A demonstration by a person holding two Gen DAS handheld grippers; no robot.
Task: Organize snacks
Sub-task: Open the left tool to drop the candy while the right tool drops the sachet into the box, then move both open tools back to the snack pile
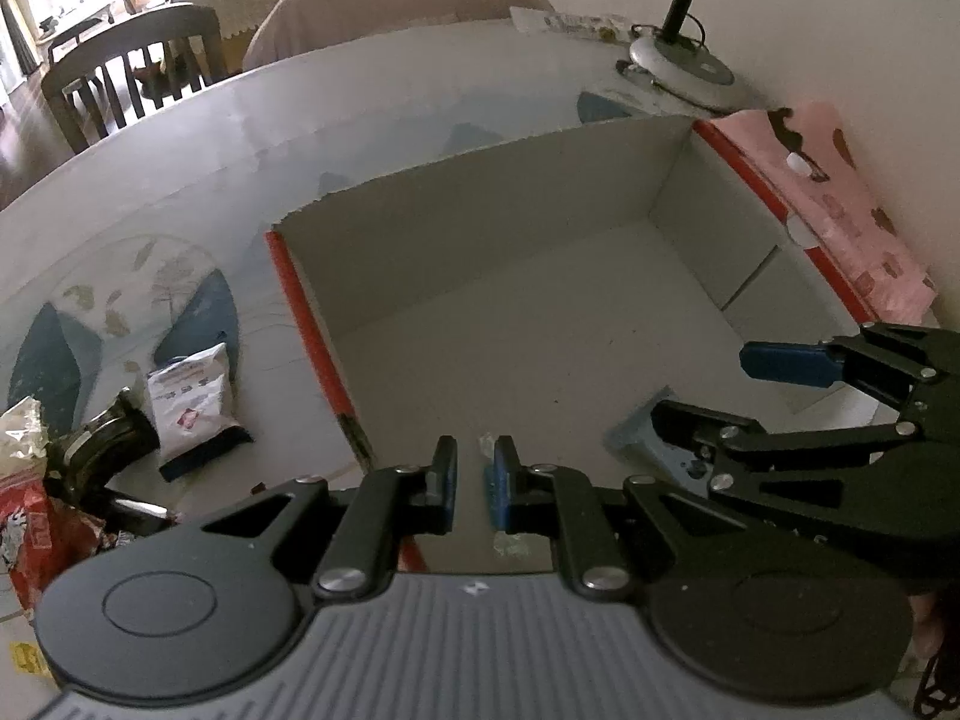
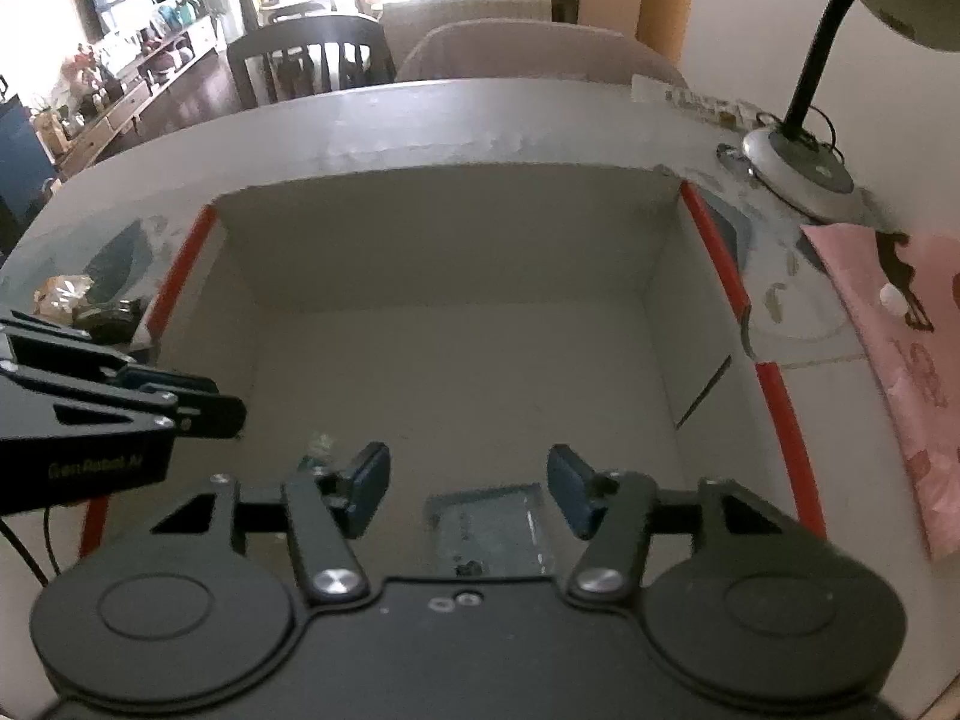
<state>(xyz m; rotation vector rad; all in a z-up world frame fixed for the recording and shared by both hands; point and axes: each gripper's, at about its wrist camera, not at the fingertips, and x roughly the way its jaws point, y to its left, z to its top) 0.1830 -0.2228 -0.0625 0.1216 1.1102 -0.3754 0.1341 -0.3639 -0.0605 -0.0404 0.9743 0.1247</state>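
Left hand-held gripper is inside the cardboard box, near its front wall, jaws pinched nearly together on a small clear-wrapped snack; wrapper edges poke out above and below the pads. Right hand-held gripper is also in the box, jaws apart and gripping nothing, a light-blue snack packet lying flat on the box floor right under the gap. Rest of the box floor is bare. Outside the box's left wall on the counter: a white snack pouch and a red snack bag among a small wrapper pile. Pink bag lies just past the right wall, desk lamp beyond the far right corner.
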